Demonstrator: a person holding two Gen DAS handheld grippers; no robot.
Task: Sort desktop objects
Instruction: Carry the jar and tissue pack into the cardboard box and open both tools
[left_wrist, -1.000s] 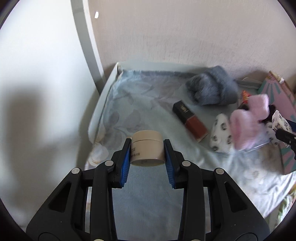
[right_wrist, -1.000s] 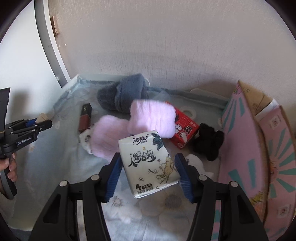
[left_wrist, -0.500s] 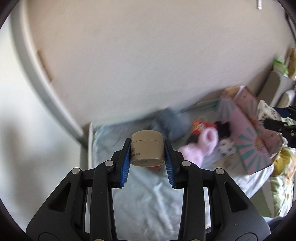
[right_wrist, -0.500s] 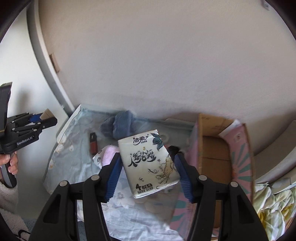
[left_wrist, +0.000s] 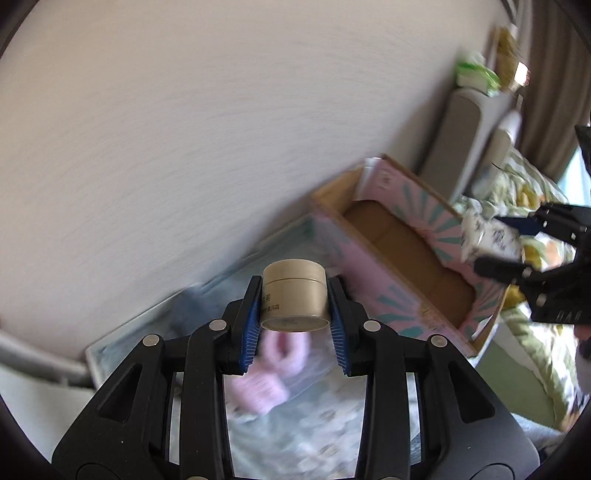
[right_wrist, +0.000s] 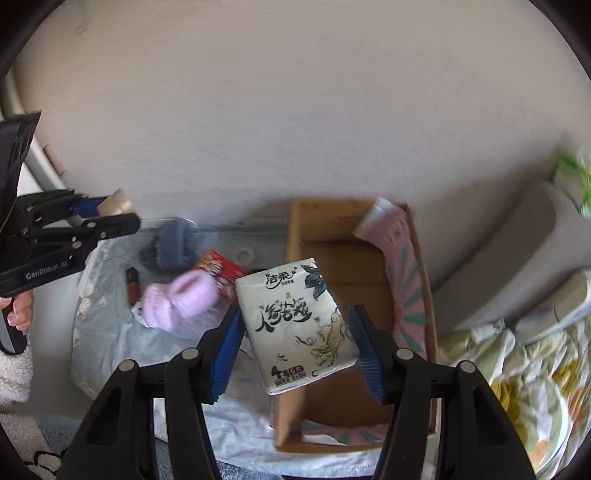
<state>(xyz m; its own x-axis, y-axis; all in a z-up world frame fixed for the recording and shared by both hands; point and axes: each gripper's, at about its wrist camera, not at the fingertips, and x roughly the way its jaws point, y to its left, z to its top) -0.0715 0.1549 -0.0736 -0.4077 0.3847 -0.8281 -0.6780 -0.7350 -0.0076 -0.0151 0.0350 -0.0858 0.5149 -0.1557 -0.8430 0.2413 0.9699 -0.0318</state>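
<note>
Both tongs have risen off the desk since a second ago, and the open box, then only a flap at the frame's edge, now lies beneath them. Left tongs (left_wrist: 294, 309) stay clamped on a tan jar (left_wrist: 294, 291), its sides pressed between the blue pads (left_wrist: 248, 332); right tongs (right_wrist: 296, 347) stay clamped on a tissue pack (right_wrist: 295, 325), tilted in the grip.

Judging by this, the step in hand is the carry to the box (right_wrist: 413, 258), with the pack already over its open mouth and the jar above the desk edge just beside the box's near wall. The next move calls for lowering each item past the cardboard rim before the jaws part, one hand at a time so the tongs do not meet over the opening.

Inside, the box looks bare, leaving plenty of room. Its raised flap (right_wrist: 384, 221) stands at the far corner against the wall, and the near wall is the edge the pack must clear. Left on the desk (right_wrist: 110, 350) are pink slippers (right_wrist: 177, 299), a grey slipper (right_wrist: 171, 247), a red packet (right_wrist: 218, 269) and a dark lipstick box (right_wrist: 132, 286), all well apart from the box. A bed (right_wrist: 517, 369) crowds its right side.
</note>
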